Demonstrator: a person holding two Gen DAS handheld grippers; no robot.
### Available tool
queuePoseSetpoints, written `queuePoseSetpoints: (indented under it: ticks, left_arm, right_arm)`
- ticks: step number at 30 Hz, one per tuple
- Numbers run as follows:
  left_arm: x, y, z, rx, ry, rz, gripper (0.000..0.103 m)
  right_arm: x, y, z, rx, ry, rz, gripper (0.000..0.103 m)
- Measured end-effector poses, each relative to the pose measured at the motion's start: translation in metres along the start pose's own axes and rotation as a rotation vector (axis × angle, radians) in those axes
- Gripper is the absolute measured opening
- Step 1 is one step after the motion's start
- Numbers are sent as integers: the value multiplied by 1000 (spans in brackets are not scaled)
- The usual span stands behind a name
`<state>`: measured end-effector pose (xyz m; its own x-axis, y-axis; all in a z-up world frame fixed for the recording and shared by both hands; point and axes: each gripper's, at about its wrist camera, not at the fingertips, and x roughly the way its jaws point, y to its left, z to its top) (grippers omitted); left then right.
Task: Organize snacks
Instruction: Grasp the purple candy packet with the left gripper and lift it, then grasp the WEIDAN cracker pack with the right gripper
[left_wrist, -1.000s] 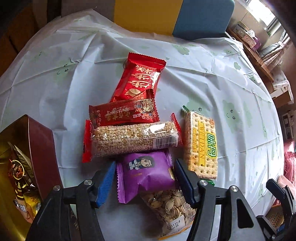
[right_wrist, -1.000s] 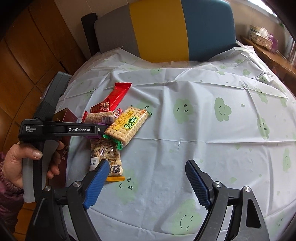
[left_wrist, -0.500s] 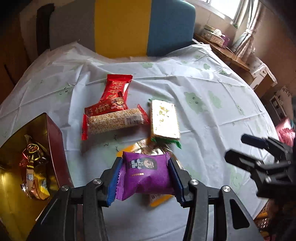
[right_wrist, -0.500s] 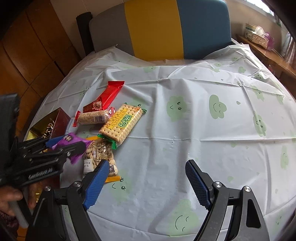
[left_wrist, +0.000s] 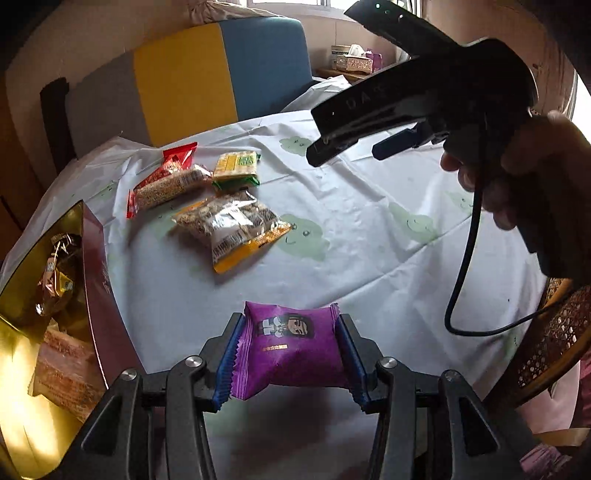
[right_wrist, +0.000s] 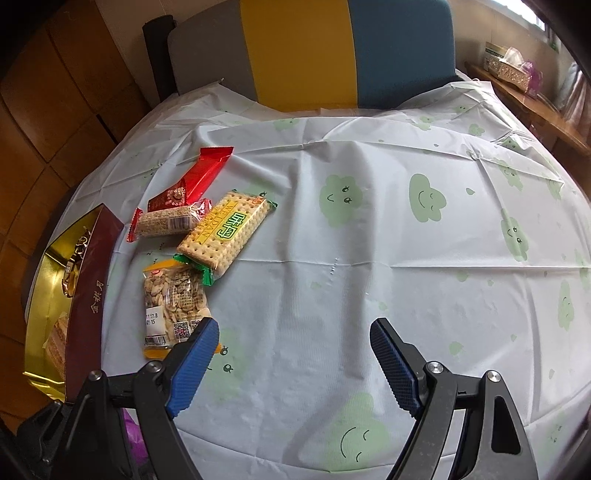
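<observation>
Left tongs (left_wrist: 291, 356): clamped on purple snack packet (left_wrist: 290, 350). Right tongs (right_wrist: 291, 363): spread wide, nothing between, seed packet (right_wrist: 171, 297) just beyond-left.

Left claw (left_wrist: 291, 360): black linkage arms, round silver screws at the pivots, blue ribbed pads (left_wrist: 226, 363) on the fingers. Right claw (right_wrist: 291, 363): same build, black arms, silver screws, blue cross-hatched pads (right_wrist: 393, 365). In the left wrist view, upper right of frame: right claw's glossy black housing, faint lettering, black cable hanging below; bare-skinned hand (left_wrist: 517, 173), dark in shadow.
</observation>
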<state>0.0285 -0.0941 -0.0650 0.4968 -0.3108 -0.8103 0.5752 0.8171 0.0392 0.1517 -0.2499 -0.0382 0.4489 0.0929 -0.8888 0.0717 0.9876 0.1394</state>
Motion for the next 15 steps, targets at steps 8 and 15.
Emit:
queuePoseSetpoints:
  ticks: [8, 15]
  left_arm:
    - [5, 6, -23, -67, -56, -27, 51]
    - [4, 6, -30, -89, -114, -43, 51]
  right_arm:
    - [18, -1, -4, 30, 75, 55, 85]
    - [25, 16, 30, 75, 102, 98, 85]
